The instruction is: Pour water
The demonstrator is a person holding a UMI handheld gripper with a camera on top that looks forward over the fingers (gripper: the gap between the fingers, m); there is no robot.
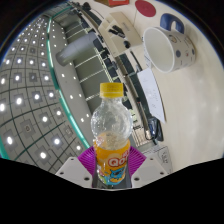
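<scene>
Yellow is the colour of the cap and the label on the bottle (111,148), which is clear and looks to have water in it. The gripper (111,170) is clenched on the bottle: both purple pads (91,159) press against its lower part, one on each side. The grip sits low, around the label, so the neck and cap stick out ahead of the fingers. That probably keeps the top free for pouring.

The whole view is tipped over. A ceiling with many small lights (35,80) fills one side, and a pale table (150,75) runs up the other side. So the gripper and bottle seem to be lifted and leaning, not standing on the table.

A white mug (166,47) with blue marks sits on the table, well beyond the bottle, and its open mouth shows. It is likely the place where the water should go. The bottle is not over the mug yet, and the cap looks like it is still on, so no water can come out now. The cap would have to come off before any pour could work.
</scene>
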